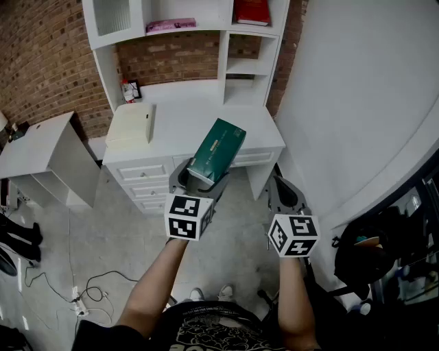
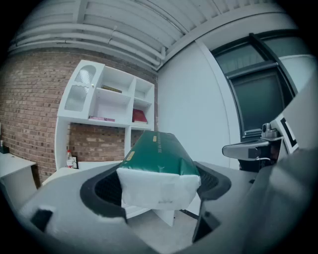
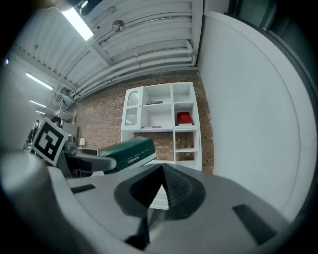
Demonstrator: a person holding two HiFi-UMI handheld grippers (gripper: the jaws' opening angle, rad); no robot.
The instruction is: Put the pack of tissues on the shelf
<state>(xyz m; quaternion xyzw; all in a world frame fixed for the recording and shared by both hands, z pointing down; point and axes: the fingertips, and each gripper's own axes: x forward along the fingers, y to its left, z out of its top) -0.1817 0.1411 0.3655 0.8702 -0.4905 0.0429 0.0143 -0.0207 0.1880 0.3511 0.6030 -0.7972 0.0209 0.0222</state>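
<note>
Desk: white wooden desk with drawers (image 1: 185, 123), backed against the red brick wall (image 1: 41, 62).
Shelves: white open shelf unit (image 1: 226, 65) on the desk's rear edge.
Box: cream rectangular box (image 1: 130, 123) on the desk's left end.
Book: red book (image 1: 252, 11) above the desk, in the top right compartment.
Cabinet: low white cabinet (image 1: 48, 158) left of the desk.
Pack: green plastic pack of tissues (image 1: 219, 149) over the desk's front edge, between the left gripper's (image 1: 202, 177) jaws.
Right gripper (image 1: 282, 192): before the desk's right front corner.

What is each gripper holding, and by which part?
The left gripper holds the green tissue pack by its white end; the right gripper, shut, holds nothing.
</note>
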